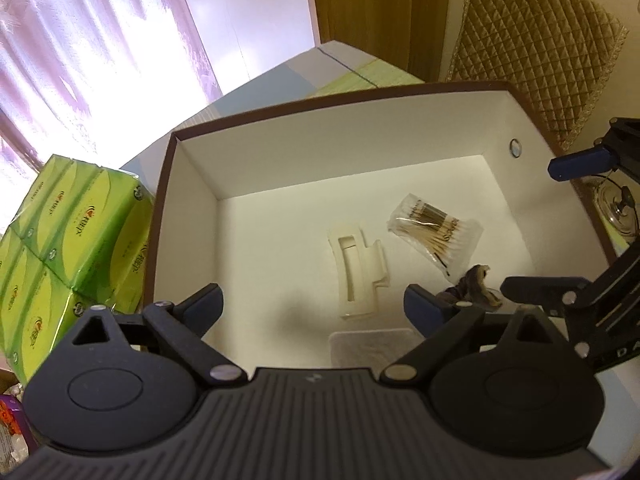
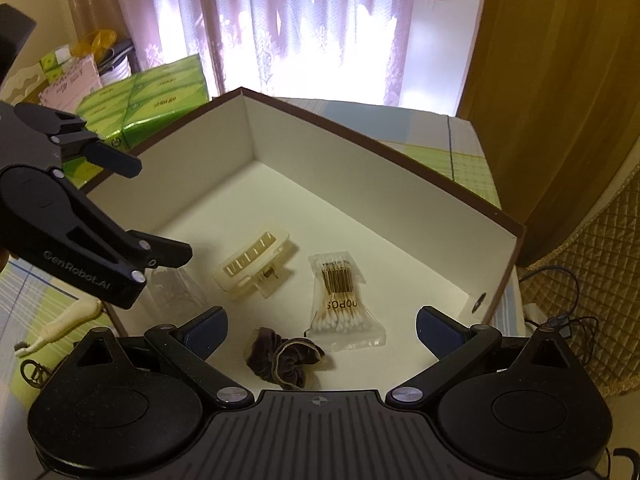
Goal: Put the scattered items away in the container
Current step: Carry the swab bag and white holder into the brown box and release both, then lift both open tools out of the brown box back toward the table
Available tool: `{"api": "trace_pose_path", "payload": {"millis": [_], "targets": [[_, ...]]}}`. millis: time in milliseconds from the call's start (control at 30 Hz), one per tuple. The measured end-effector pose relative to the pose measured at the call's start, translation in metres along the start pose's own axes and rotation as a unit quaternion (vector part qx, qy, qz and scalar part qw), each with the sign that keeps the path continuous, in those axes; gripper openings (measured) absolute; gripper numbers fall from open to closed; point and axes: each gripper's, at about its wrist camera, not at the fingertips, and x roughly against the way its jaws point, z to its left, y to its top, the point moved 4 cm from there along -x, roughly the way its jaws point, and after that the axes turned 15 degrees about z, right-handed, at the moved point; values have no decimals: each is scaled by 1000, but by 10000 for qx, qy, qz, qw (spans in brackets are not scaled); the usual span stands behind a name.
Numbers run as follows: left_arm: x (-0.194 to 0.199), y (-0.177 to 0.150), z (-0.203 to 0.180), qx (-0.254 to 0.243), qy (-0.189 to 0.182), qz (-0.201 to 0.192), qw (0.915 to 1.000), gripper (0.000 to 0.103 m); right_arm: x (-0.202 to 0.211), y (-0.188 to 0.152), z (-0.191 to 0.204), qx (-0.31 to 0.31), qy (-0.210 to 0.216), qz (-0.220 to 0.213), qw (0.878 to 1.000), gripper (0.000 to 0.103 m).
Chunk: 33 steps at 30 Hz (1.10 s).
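Observation:
A brown-rimmed box with white inside [image 1: 400, 136] [image 2: 360, 184] holds a cream hair claw clip [image 1: 358, 276] [image 2: 254, 266], a bag of cotton swabs [image 1: 434, 226] [image 2: 342, 304], a dark velvet scrunchie [image 1: 476, 286] [image 2: 286, 356] and a flat clear packet [image 1: 374, 346] [image 2: 176, 288]. My left gripper [image 1: 316, 308] [image 2: 156, 208] is open and empty over the box's near side. My right gripper [image 2: 322, 330] [image 1: 560, 224] is open and empty above the scrunchie and swabs. A cream toothbrush [image 2: 60, 326] lies outside the box on the checked cloth.
Green tissue packs [image 1: 68, 240] [image 2: 156, 104] stand left of the box. A quilted chair back [image 1: 528, 40] is behind right. A metal ornament [image 2: 34, 372] lies near the toothbrush. Cables [image 2: 560, 320] lie right of the box. Curtains hang behind.

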Motion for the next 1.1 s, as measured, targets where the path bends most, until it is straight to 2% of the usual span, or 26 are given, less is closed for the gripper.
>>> {"api": "trace_pose_path", "payload": {"millis": [500, 667, 867, 1100], "targets": [[47, -41, -15, 62, -201, -280, 9994, 98, 41, -29, 18, -259, -61, -365, 9990, 103], [63, -61, -17, 100, -177, -391, 9990, 99, 56, -40, 30, -361, -228, -619, 9972, 103], [81, -89, -13, 328, -288, -472, 9979, 99, 75, -53, 50, -372, -326, -861, 9951, 103], [100, -133, 3, 720, -508, -634, 9941, 102, 89, -74, 71, -463, -96, -1008, 9938, 103]]}}
